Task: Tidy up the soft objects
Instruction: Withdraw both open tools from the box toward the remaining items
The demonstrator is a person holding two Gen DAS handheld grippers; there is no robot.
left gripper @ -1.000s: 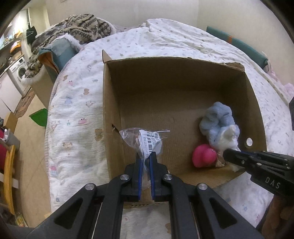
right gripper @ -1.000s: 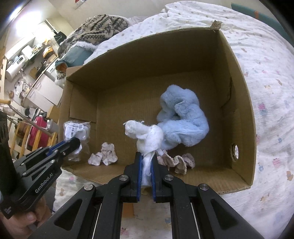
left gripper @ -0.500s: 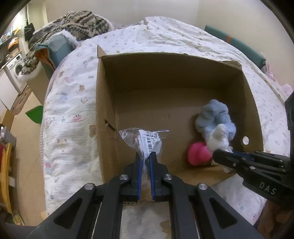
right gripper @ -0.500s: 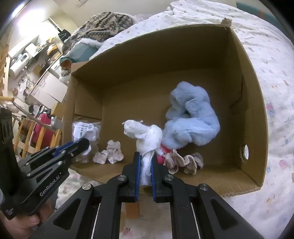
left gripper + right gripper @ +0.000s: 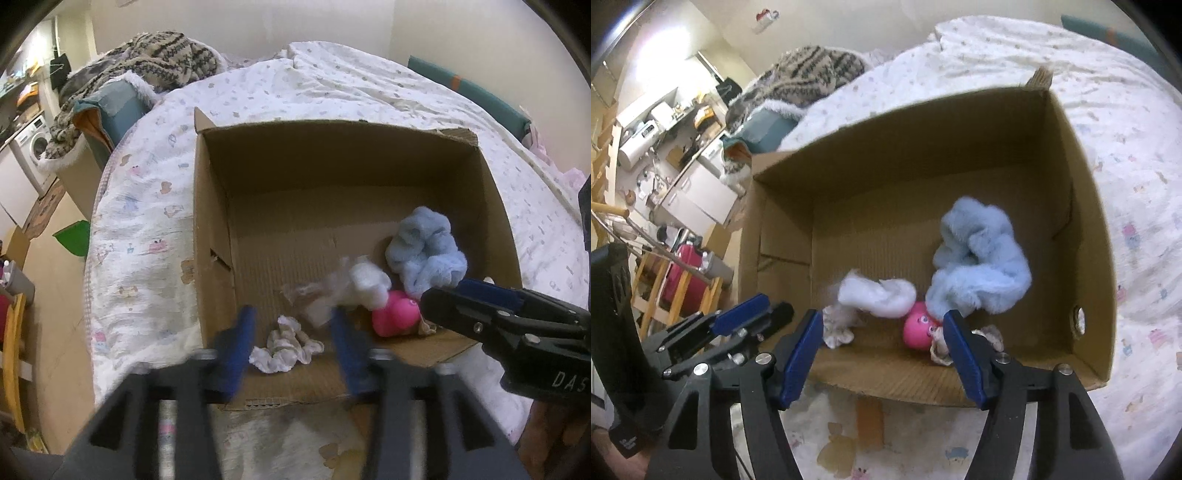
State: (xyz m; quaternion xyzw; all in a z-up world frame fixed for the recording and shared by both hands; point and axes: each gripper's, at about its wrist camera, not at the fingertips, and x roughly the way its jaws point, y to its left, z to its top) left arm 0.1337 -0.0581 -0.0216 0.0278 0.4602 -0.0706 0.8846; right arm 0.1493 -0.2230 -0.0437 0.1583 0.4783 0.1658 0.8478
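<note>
Left wrist view alone shows a blurred bag (image 5: 314, 299) falling between my opening left tongs (image 5: 291, 347); right wrist view shows my right tongs (image 5: 882, 350) spreading, white cloth (image 5: 877, 295) loose in the box (image 5: 1089, 206) ahead.

Bed (image 5: 332, 92) fills most of both views, covered by a white quilt (image 5: 140, 229) with small coloured prints. Plain pale wall (image 5: 258, 22) behind the bed. A teal cushion (image 5: 476, 92) lies along the bed's far right edge against the wall. A patterned knit blanket (image 5: 162, 55) is heaped at the bed's far left corner, over a teal and orange item (image 5: 110, 110). Floor (image 5: 55, 295) is light beige. A washing machine (image 5: 35, 146) stands at far left beside white cabinets (image 5: 701, 195). A red suitcase (image 5: 683, 273) sits among wooden furniture (image 5: 646, 295). A green object (image 5: 74, 238) lies on the floor. Lighting is bright indoor.
</note>
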